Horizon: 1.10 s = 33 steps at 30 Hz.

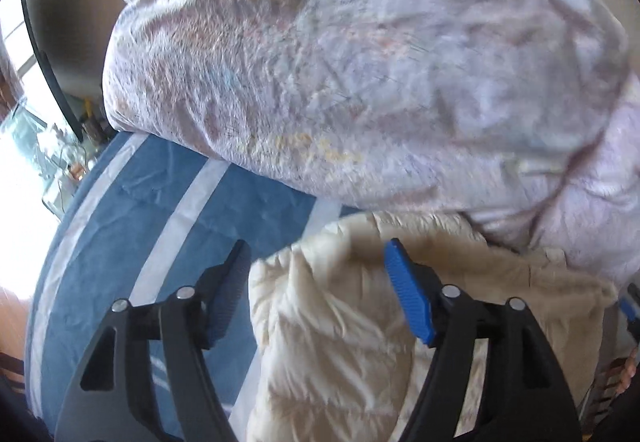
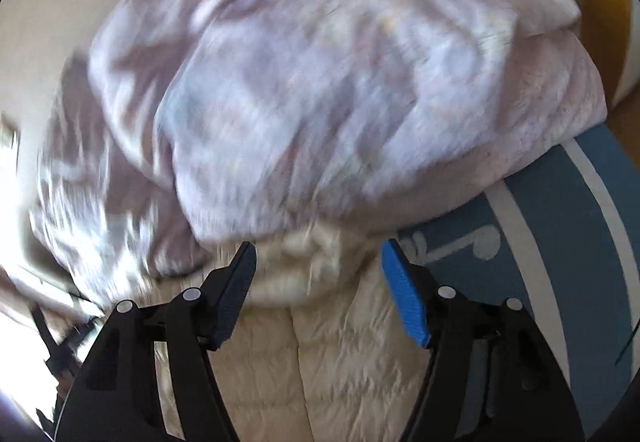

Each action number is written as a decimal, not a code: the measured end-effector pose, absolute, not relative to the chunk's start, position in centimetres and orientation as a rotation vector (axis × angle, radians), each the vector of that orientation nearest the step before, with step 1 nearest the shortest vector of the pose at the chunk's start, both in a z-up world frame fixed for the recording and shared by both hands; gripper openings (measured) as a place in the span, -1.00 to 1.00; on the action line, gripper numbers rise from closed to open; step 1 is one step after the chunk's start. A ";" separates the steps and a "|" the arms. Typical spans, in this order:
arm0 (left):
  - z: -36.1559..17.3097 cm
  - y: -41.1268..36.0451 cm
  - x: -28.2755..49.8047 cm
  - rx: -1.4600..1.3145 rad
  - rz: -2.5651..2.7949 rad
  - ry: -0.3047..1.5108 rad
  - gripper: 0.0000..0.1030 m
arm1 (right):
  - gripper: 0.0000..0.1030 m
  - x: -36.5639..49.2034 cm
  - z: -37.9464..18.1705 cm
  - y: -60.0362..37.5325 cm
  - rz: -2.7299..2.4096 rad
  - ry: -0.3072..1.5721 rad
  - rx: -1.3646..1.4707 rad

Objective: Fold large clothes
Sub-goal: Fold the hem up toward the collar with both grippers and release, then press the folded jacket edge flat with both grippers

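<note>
Left wrist, tool: My left gripper (image 1: 316, 254) hangs with its jaws spread wide and nothing between them.

Left wrist, garment: The cream quilted jacket (image 1: 344, 326) lies directly under the gripper on the blue striped bedsheet (image 1: 120, 242), its collar end at about 12 o'clock from the tips, right at the foot of the heaped lilac duvet (image 1: 360, 61). The jacket's left edge sits just inside the dark finger (image 1: 230, 282).

Left wrist, other tool: A sliver of blue and black at 3 o'clock may be my other gripper; too little shows to be sure.

Right wrist, tool: My right gripper (image 2: 319, 254) is also spread wide, gripping nothing.

Right wrist, garment: The jacket fills the lower centre, its middle seam running from 6 o'clock up to 12 o'clock, where the collar meets the duvet. Bare sheet shows at 2 o'clock. This view is smeared by motion.

Key relation: I judge the jacket's long axis runs straight ahead of both tools, with each gripper equally near its own side, the left edge for the left, the right edge for the right.
</note>
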<state>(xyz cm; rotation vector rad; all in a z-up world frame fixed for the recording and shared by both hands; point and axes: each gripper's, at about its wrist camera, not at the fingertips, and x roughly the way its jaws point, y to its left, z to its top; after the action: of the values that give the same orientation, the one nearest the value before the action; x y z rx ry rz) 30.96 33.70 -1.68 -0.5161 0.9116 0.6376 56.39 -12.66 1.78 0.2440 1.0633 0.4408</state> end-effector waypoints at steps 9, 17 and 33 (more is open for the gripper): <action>-2.4 28.7 31.2 -0.380 0.597 0.950 0.45 | 0.30 52.9 -2.2 -7.3 0.465 1.119 0.014; -4.8 28.5 33.4 -0.321 0.649 0.974 0.45 | 0.30 53.4 -4.2 -4.1 0.399 1.075 -0.129; -7.4 30.3 36.6 -0.228 0.706 0.982 0.62 | 0.39 54.2 -9.0 0.0 0.318 0.991 -0.189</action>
<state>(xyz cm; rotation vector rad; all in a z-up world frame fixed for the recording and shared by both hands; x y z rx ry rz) 36.64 30.32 -7.43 -0.2280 0.9822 0.7063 54.20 -0.01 -9.02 -0.1895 0.9915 0.3181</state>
